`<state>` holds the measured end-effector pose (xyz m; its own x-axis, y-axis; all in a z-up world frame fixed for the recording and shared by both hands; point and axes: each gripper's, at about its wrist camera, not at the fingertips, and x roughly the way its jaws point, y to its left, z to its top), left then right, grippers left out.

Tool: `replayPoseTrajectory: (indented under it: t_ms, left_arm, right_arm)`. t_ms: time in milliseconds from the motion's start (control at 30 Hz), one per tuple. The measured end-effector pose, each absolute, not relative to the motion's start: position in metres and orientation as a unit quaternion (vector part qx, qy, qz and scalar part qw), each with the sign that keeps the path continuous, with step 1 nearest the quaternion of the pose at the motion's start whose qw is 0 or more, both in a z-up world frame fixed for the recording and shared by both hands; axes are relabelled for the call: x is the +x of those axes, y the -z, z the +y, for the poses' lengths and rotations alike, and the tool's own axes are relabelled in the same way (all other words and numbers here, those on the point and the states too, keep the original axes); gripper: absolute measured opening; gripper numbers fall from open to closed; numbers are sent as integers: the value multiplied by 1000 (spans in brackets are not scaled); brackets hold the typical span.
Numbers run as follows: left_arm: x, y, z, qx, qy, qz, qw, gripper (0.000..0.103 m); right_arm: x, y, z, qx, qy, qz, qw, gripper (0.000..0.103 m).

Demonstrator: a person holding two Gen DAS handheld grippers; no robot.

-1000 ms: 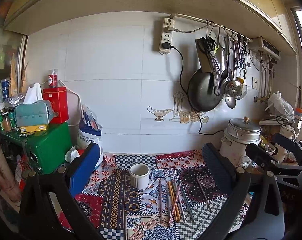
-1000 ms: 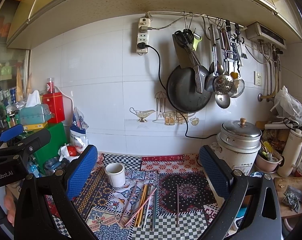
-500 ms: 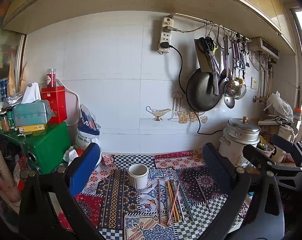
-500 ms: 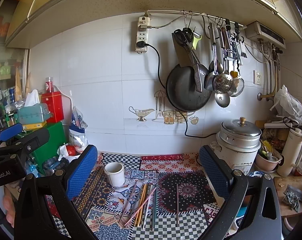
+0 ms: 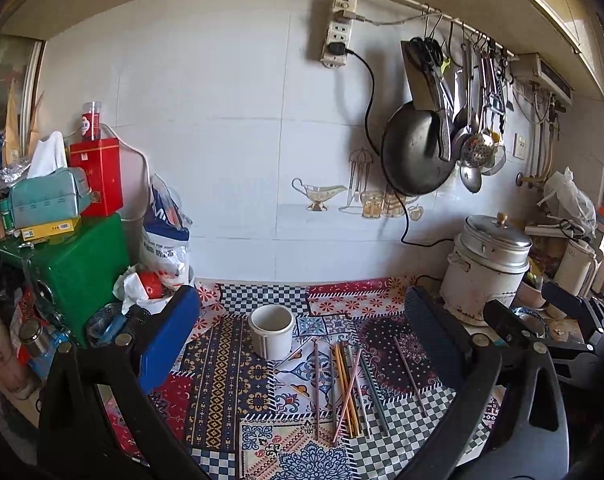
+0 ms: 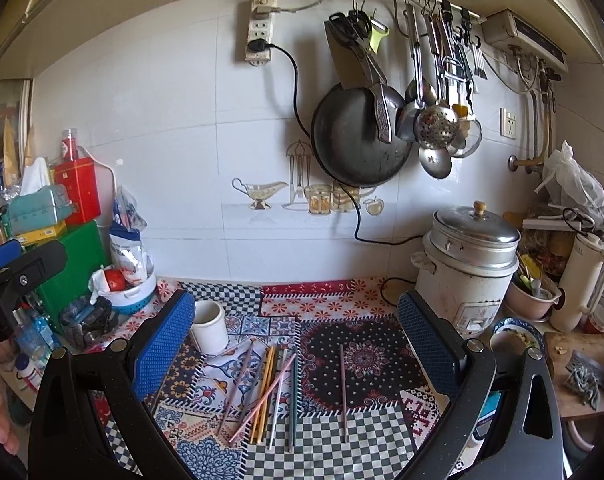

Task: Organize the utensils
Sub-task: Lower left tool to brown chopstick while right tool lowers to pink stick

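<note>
Several coloured chopsticks lie loose on the patterned cloth, just right of a white cup. One pink chopstick lies apart to the right. My left gripper is open and empty above the cloth. In the right wrist view the chopsticks lie right of the cup, with the single chopstick apart. My right gripper is open and empty, hovering above them.
A metal rice cooker stands at the right. A green box with tins and a bag crowd the left. A pan and ladles hang on the tiled wall. The other gripper shows at the left edge.
Both cameras have moved slightly closer to the counter and the chopsticks. Both grippers stay open; nothing on the cloth has moved.
</note>
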<state>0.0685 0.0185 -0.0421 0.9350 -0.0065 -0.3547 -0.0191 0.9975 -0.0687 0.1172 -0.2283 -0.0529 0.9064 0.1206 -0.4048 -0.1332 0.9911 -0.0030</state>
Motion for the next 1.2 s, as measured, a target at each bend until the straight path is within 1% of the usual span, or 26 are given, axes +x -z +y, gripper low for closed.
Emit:
replayPoseTrajectory:
  t_ms: [367,633,833,967,1033,1067,1100,1133,1167,1200]
  left_arm:
    - [158,136,23,-45,-30,308,950,103]
    - [227,214,21,-44,-32,408,911,103]
    - [264,269,7,0,-37,476,879,102]
    - [282,295,-2,7,-15,516,856,91]
    - [289,303,-5,2,-8,532,846,89]
    - [294,307,-7,-3,-5,539,842,87]
    - [297,310,-8,-6,0,544,839,83]
    - [301,313,-10,-11,8,549,835,80]
    - [304,315,-11,-17,18,554,832,75]
    - [307,317,-12,-20,23,558,829,73]
  right_arm:
    - [183,144,-251,-44,-22,370,928,101]
    - [238,199,-270,-62,-18,462,885,100]
    - [278,232,-275,-60,-31,509,858,99]
    - [302,256,-273,-54,-73,548,832,98]
    - [311,265,-272,-56,-78,557,825,96]
    - [316,269,-273,-55,-83,564,820,93]
    - [320,273,-274,-53,-85,570,816,90]
    - [324,276,-275,-51,-86,573,813,85]
    - [328,279,-275,-52,-87,577,810,81]
    - [331,282,-276,-53,-88,579,809,78]
